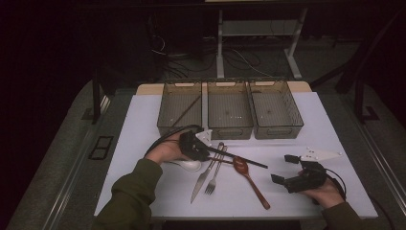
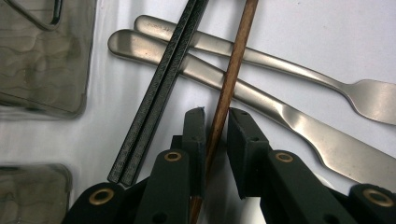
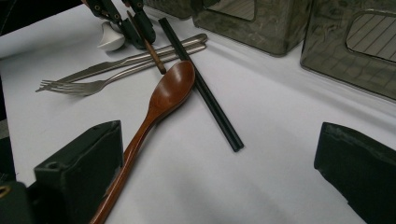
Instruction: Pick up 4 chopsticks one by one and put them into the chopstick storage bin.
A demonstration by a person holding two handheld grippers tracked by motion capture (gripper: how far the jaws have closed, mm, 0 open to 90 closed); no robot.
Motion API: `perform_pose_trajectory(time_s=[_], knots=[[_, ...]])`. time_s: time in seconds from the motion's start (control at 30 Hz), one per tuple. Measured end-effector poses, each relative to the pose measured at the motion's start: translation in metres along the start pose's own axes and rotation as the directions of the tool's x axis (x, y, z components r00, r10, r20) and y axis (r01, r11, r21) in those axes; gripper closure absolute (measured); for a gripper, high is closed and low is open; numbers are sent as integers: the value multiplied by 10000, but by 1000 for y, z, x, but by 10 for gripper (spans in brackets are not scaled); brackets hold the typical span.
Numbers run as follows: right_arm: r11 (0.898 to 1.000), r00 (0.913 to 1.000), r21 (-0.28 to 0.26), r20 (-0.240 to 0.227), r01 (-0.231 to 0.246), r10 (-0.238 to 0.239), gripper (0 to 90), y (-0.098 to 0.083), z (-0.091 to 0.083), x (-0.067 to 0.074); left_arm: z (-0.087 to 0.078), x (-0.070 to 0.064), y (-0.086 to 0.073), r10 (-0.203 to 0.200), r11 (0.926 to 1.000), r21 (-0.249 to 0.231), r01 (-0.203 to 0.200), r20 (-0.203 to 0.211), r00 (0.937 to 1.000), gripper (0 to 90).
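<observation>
Straddling the brown chopstick (image 2: 236, 60), the left gripper (image 2: 217, 114) has its jaws drawn narrow. One pad sits against the wood and a sliver of gap shows at the other, so nothing is pinched yet. — first caller

And the stick's place? It lies across the knife (image 2: 299, 126) and fork (image 2: 289, 70) handles, its far tip stopping just short of the wooden spoon (image 3: 170, 86)'s bowl. — second caller

Right. The pair of black chopsticks (image 2: 163, 79) runs just beside it and reaches on to touch that bowl's side. The person would do well to squeeze squarely on the brown stick alone, then lift straight up. Any drag sideways could roll the black pair or nudge the spoon. — first caller

Good call. The right gripper (image 3: 217, 133) rests near the spoon's handle end, jaws spread wide with nothing between them. — second caller

What does each camera add? — first caller

The left gripper view gives the pad contact, which the high view blurs into one dark lump. The right gripper view shows the stick's free tip and how close it comes to the bowl. The high view alone takes in the three baskets (image 1: 230, 132) beyond the spoon. A thin stick lies in the one on the left hand's side, likely this chopstick's mate. — second caller
</observation>
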State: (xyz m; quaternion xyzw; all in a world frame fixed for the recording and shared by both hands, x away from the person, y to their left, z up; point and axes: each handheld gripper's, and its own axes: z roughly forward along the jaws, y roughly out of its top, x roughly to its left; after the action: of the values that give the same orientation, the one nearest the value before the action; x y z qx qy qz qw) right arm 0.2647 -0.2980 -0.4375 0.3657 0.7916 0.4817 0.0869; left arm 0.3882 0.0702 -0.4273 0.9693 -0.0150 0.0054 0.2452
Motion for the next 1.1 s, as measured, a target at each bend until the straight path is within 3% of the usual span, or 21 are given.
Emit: perform_pose_trajectory(time_s=[0.47,0.8,1.1], knots=[[10000,10000,-11,6,-8,8,10,0,0,0,0,0,0,100,9999,-39,-99,67,9999,827],[10000,10000,7,11,2,-2,10,0,0,0,0,-1,2,369,9993,-10,-369,-50,9993,837],[10000,10000,6,14,0,0,10,0,0,0,-7,-1,3,309,9990,-308,-319,-326,9990,839]])
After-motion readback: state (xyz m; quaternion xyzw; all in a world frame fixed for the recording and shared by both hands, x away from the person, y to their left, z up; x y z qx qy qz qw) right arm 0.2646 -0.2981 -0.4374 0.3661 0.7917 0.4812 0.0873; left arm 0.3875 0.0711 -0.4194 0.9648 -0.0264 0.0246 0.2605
